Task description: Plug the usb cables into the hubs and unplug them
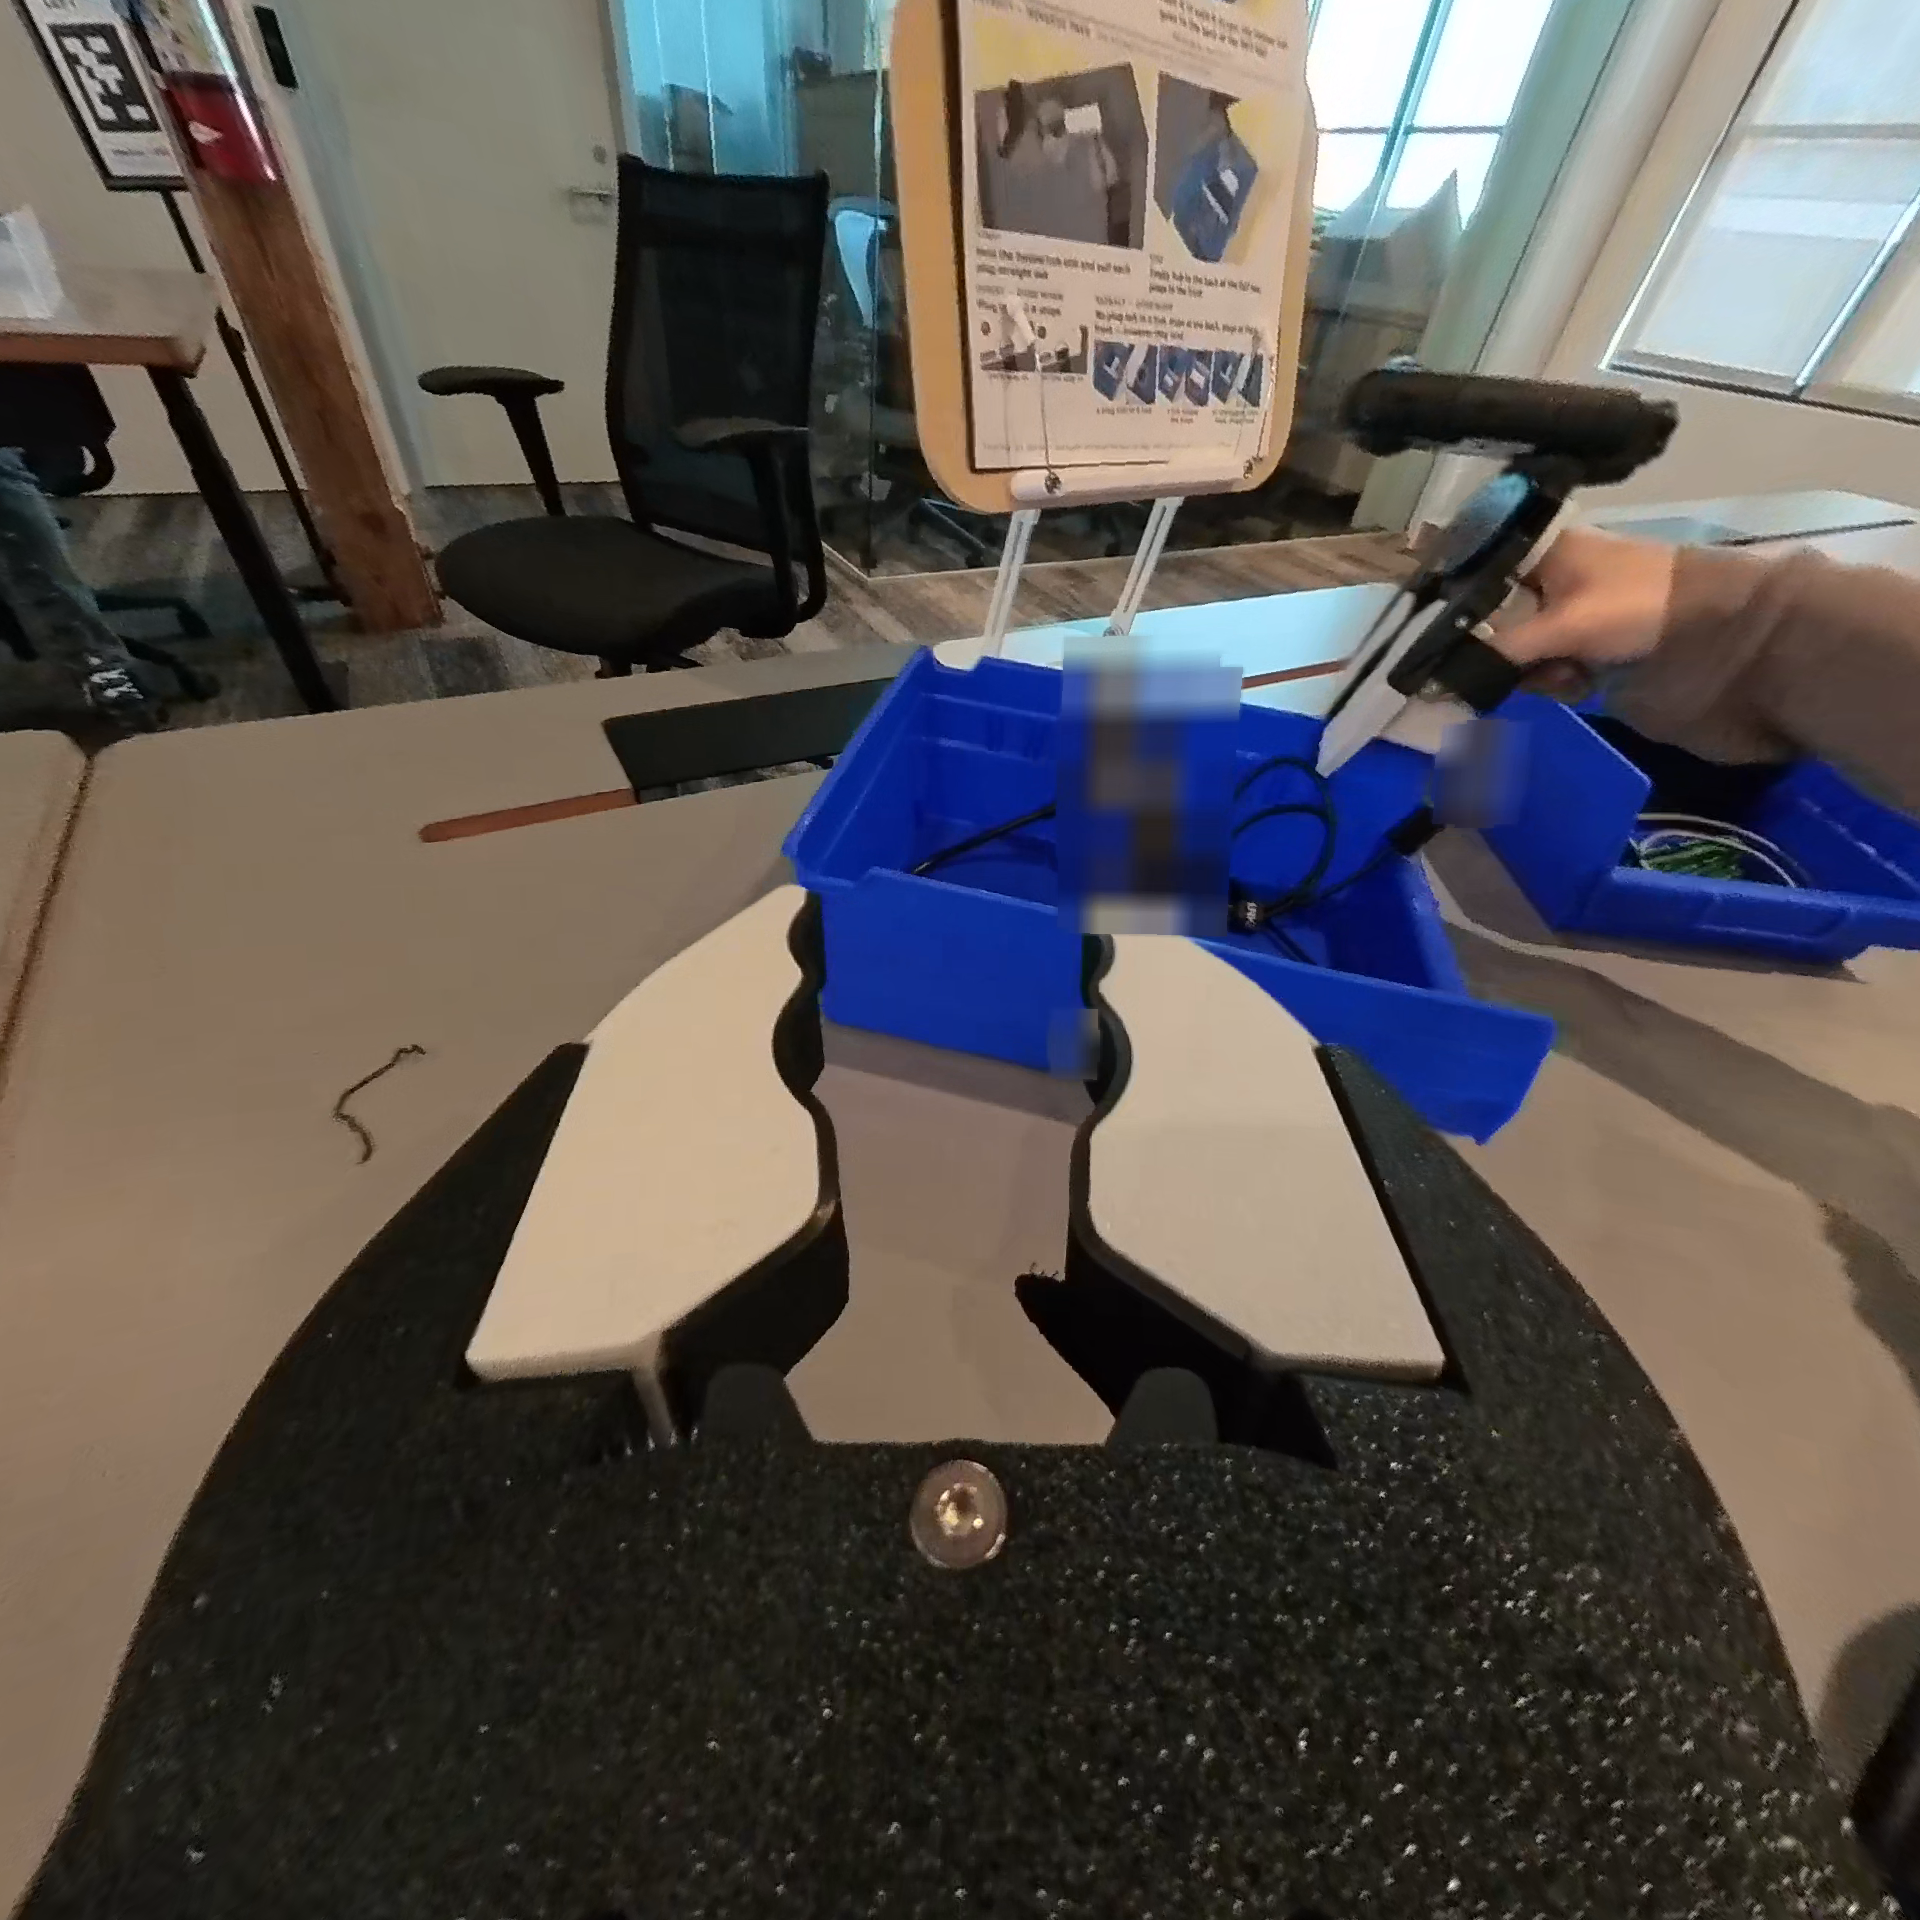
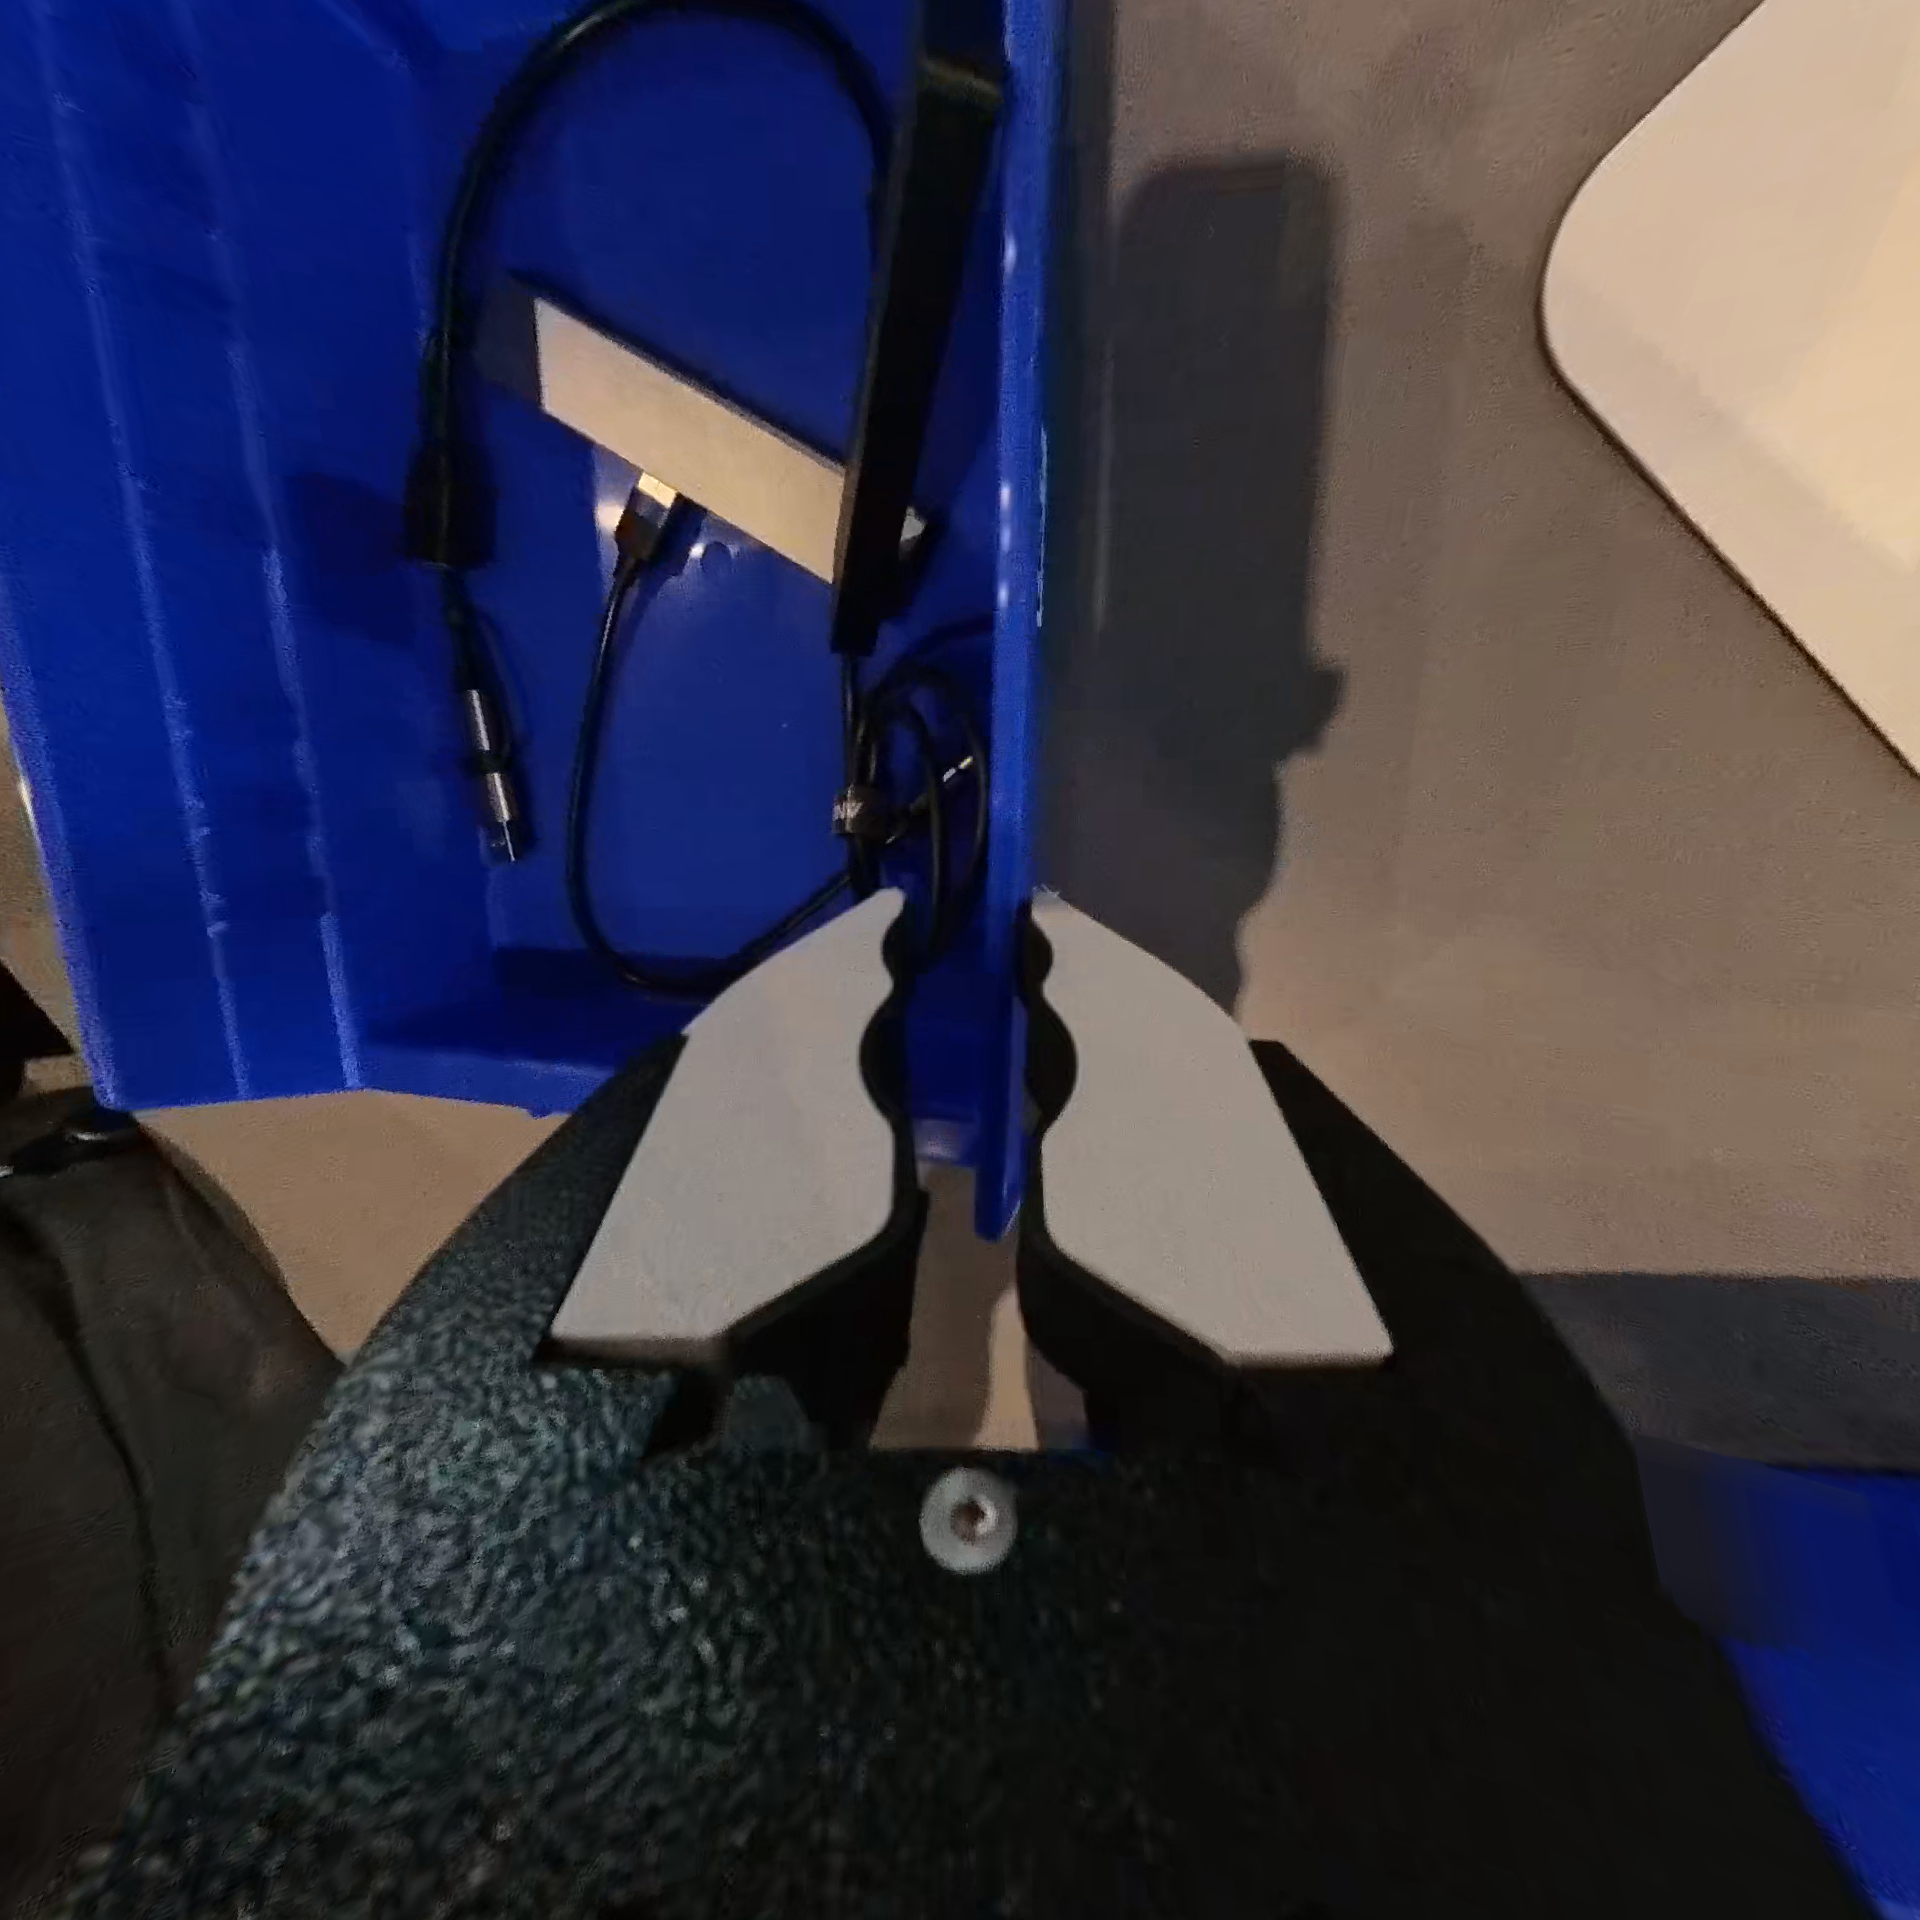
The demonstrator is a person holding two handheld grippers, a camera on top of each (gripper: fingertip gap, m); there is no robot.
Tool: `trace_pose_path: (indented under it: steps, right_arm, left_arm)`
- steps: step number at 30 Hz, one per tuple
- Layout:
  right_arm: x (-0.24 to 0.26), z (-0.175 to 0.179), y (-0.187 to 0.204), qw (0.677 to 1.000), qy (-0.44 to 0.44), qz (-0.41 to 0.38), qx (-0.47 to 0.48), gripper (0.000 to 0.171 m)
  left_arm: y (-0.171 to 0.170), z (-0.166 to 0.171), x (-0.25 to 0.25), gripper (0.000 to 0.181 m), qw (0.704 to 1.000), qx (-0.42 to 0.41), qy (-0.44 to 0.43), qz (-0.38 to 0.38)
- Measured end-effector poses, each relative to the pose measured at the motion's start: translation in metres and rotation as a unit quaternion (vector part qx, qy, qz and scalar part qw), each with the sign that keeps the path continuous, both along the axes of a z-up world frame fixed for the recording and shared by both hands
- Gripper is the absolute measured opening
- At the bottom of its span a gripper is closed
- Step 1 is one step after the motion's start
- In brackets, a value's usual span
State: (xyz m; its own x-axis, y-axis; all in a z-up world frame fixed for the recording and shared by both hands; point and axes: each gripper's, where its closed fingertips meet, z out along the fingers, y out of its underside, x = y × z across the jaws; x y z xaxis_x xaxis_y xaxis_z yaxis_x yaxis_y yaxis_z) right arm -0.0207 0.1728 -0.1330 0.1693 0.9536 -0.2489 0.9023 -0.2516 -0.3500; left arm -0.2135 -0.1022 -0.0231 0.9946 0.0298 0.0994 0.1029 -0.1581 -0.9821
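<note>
On the grey table [image 1: 312, 883] sits a blue bin [image 1: 935, 945] holding the silver hub [image 2: 675, 436], black hub [image 2: 894, 395] and loose cables [image 2: 603, 810], its side wall pinched by the right gripper [image 2: 961, 1039], while the left gripper [image 1: 951, 1039] gapes empty.

Two blue bins [image 1: 935, 935] [image 1: 1704, 904] sit on the counter [image 1: 416, 935]. In the nearer bin: two hubs, one silver [image 2: 675, 436] and one black [image 2: 894, 364], and several black cables [image 2: 592, 790], exact number unclear. Two tools show, left [image 1: 951, 997] and right [image 2: 961, 1039]. One black office chair [image 1: 665, 416] and one instruction board [image 1: 1101, 249] stand behind.
</note>
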Motion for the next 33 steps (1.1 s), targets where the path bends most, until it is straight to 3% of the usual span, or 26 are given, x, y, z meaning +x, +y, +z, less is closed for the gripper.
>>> trace_pose_path:
  steps: [7,13,22,33]
  right_arm:
    - [0.0,0.001,-0.051,0.998,0.029,-0.032,-0.036,0.02]
    - [-0.03,-0.001,-0.115,0.995,0.075,0.029,-0.054,0.016]
    - [-0.103,-0.002,-0.168,0.99,0.088,0.113,0.006,0.016]
    - [-0.142,0.001,-0.249,0.976,0.141,0.147,-0.084,0.026]
  left_arm:
    - [-0.013,0.006,-0.01,0.047,1.0,0.008,-0.01,0.016]
    - [-0.028,0.016,-0.019,0.047,0.999,0.024,-0.002,0.044]
    - [-0.046,0.022,-0.035,0.046,0.996,0.042,-0.008,0.073]
    - [-0.055,0.016,-0.054,0.047,0.994,0.038,-0.016,0.103]
